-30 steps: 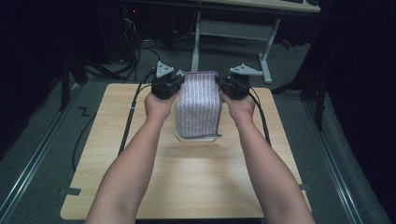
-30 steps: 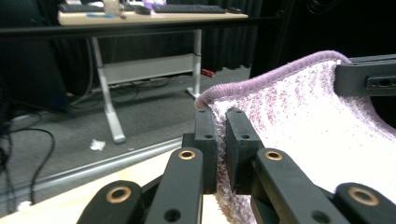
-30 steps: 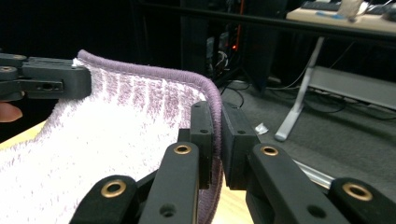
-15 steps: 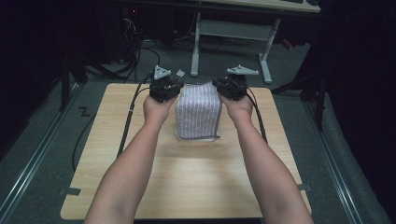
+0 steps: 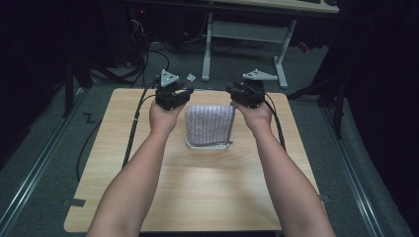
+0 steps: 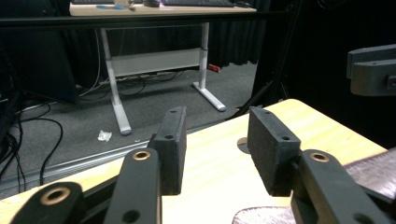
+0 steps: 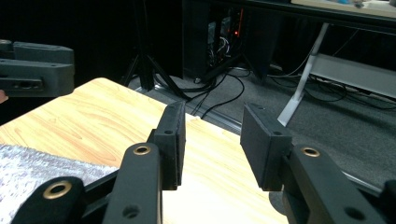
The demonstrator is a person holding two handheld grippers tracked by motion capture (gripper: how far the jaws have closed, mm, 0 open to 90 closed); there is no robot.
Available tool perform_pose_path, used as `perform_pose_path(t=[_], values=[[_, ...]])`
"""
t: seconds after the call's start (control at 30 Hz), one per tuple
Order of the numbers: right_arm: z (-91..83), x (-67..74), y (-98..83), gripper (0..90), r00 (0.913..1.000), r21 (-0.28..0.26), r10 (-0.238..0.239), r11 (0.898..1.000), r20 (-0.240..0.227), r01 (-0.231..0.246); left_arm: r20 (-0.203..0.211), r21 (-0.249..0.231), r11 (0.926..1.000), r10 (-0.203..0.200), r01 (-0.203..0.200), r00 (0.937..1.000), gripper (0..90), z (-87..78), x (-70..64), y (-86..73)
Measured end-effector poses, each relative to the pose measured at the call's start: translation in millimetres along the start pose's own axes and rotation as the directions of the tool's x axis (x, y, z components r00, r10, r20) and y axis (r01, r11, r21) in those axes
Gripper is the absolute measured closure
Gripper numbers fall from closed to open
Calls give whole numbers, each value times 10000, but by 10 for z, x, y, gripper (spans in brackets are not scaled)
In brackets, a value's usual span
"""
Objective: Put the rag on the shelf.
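A folded grey striped cloth [image 5: 209, 124] lies flat on the wooden table [image 5: 207, 197], near its far side. My left gripper [image 5: 179, 93] hovers by the cloth's far left corner and my right gripper [image 5: 238, 92] by its far right corner. Both have just been opening, and nothing sits between the jaws of either. In the left gripper view the open left gripper [image 6: 215, 149] points past the table's edge, with the cloth [image 6: 373, 163] low at the right. In the right gripper view the open right gripper [image 7: 212, 144] has the cloth [image 7: 42, 168] at its lower left.
Beyond the table's far edge stands a white-legged desk [image 5: 242, 29] on grey carpet, with a paper scrap [image 5: 190, 77] and loose cables [image 5: 143, 54] on the floor. Gripper cables [image 5: 132, 133] trail along both sides of the table.
Both grippers held the cloth's far corners a second ago. They have opened and let go, and the cloth has dropped flat onto the table, looking shorter now.
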State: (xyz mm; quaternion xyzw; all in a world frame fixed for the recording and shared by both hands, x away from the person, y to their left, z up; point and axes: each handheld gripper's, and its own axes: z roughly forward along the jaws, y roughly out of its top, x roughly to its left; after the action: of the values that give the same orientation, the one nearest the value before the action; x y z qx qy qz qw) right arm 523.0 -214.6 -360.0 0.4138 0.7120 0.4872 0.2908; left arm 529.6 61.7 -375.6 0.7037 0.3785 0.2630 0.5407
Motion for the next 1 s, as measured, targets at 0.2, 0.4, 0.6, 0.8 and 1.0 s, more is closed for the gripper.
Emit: perform_pose_path(t=[0.2,0.4,0.6,0.8,1.0], values=[[-81,-36,-40,600,10000,46,-1,10000,68,1,-82,-240,9997,66,-68,9999,561,-86,-19,19],[-207,-58,-106,581,9999,-54,92,9999,63,-92,-162,-77,9999,145,-146,9998,549,-188,-20,-39],[-362,-34,-191,541,9999,-63,-77,10000,120,78,-311,-143,9999,93,-97,9995,531,-336,-21,-149],[-558,6,-282,517,9991,-171,-298,9994,295,303,-506,-301,9995,-55,40,9987,519,-586,25,-285],[-742,41,-457,511,9979,-150,-455,9988,454,462,-540,-256,9997,-19,5,9985,502,-827,10,-502]])
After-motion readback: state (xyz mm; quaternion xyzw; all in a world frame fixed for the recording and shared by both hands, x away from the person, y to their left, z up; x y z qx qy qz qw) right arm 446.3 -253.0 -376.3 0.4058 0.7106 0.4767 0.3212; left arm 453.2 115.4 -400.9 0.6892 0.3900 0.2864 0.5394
